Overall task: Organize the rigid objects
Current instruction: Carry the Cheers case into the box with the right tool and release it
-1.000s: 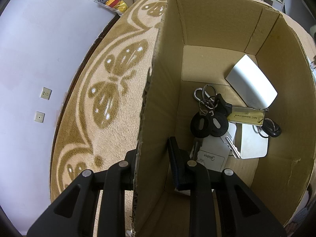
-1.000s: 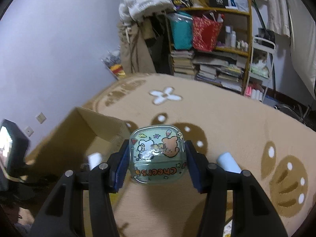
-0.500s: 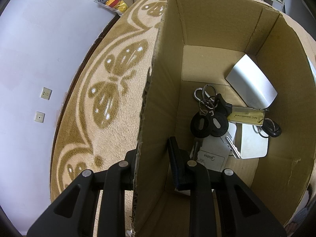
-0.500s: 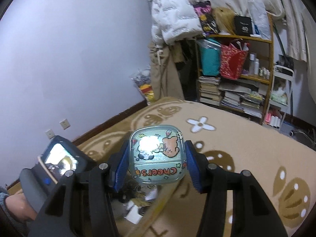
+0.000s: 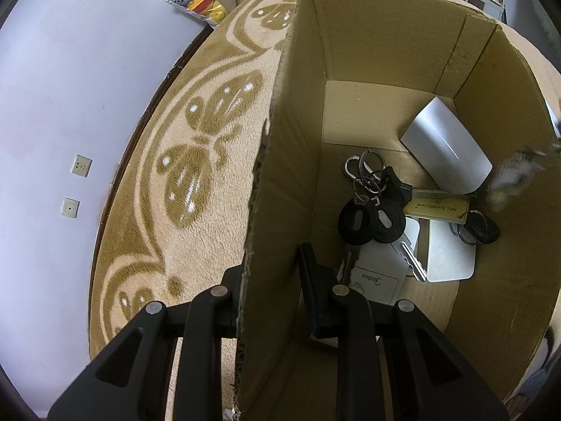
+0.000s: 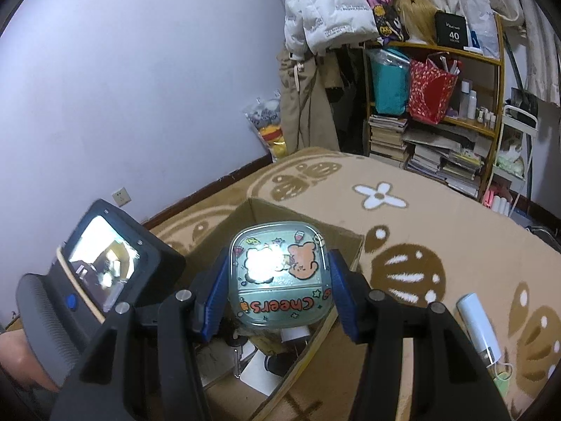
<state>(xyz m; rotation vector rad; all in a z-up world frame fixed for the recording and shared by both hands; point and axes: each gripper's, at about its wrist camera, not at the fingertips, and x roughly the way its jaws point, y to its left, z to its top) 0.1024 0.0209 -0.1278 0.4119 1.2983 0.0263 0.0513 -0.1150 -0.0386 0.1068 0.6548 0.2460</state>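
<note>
My left gripper is shut on the near side wall of an open cardboard box, one finger inside and one outside. On the box floor lie a bunch of keys, a yellow NFC tag, a silver card and a white card. My right gripper is shut on a green see-through case printed with cartoon bears and "Cheers". It holds the case above the box. A blurred shape shows at the box's right rim.
The box stands on a beige patterned carpet. A white tube lies on the carpet to the right. The left gripper's body with its lit screen is at the left. Shelves and hanging clothes line the back wall.
My right gripper has carried the case leftward until it hangs over the box. A blur has appeared at the box's right rim in the left wrist view. The left gripper has not moved.
</note>
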